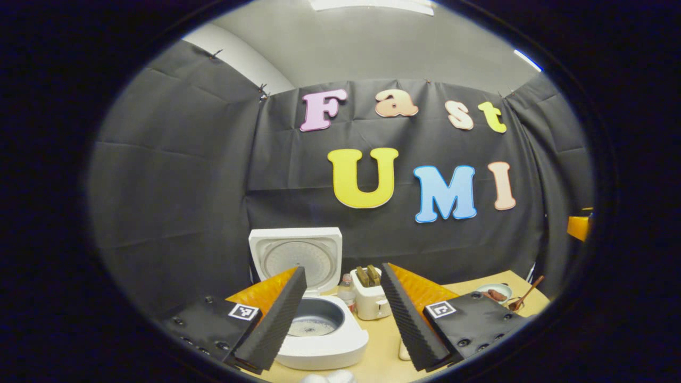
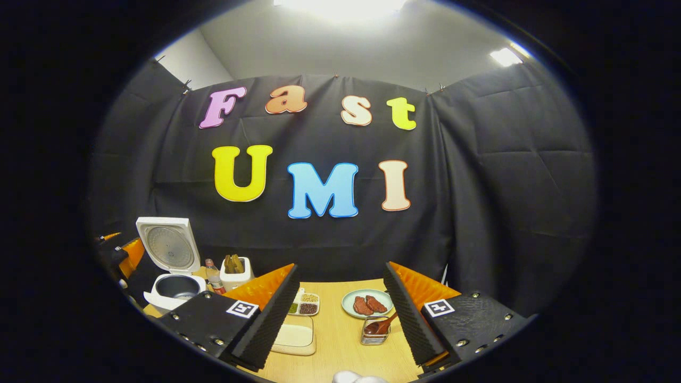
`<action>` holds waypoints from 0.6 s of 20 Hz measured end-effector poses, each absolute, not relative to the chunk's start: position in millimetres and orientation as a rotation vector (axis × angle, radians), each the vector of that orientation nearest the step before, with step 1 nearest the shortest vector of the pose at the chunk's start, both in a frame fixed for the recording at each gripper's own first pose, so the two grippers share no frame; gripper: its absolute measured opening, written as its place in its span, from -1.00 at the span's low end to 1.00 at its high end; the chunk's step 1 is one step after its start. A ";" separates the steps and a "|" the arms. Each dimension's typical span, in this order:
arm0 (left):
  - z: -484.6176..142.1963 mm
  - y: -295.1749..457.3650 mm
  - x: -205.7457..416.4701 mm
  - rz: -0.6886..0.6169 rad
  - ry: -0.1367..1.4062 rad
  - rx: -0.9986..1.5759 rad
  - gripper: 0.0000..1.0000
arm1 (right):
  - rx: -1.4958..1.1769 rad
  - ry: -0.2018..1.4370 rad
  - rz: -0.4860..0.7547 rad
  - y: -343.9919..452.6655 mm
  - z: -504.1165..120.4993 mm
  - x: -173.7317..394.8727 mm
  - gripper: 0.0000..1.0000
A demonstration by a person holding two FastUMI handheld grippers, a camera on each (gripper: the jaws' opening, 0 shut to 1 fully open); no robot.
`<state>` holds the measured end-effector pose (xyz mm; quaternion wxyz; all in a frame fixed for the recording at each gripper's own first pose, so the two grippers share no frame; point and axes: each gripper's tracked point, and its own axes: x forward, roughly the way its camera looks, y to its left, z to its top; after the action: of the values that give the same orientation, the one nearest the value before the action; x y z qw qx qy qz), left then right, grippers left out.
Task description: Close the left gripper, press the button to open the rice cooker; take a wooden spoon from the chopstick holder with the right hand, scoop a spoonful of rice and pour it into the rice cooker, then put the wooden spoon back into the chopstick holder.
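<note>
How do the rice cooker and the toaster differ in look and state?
The rice cooker stands open, its lid raised; the toaster has no lid. The rice cooker is wide and round with a dark inner pot; the toaster is a narrow box with brown slices in its slots. Both are white, on the wooden table.

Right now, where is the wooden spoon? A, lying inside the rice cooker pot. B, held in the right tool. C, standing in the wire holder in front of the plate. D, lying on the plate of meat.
C: in the right gripper view the wooden spoon stands bowl down in the wire holder, its handle leaning toward the plate, and the right tool is open around nothing.
</note>
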<state>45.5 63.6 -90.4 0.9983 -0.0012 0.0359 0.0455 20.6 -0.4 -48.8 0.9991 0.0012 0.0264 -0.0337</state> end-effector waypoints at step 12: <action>-79.6 37.7 23.8 0.030 0.060 -0.023 1.00 | 0.057 0.169 -0.184 -71.4 -180.5 46.7 0.95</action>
<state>23.8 37.7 -79.6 0.9994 -0.0115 0.0302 0.0151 46.7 -71.4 -180.5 0.9918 0.0284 0.0843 -0.0916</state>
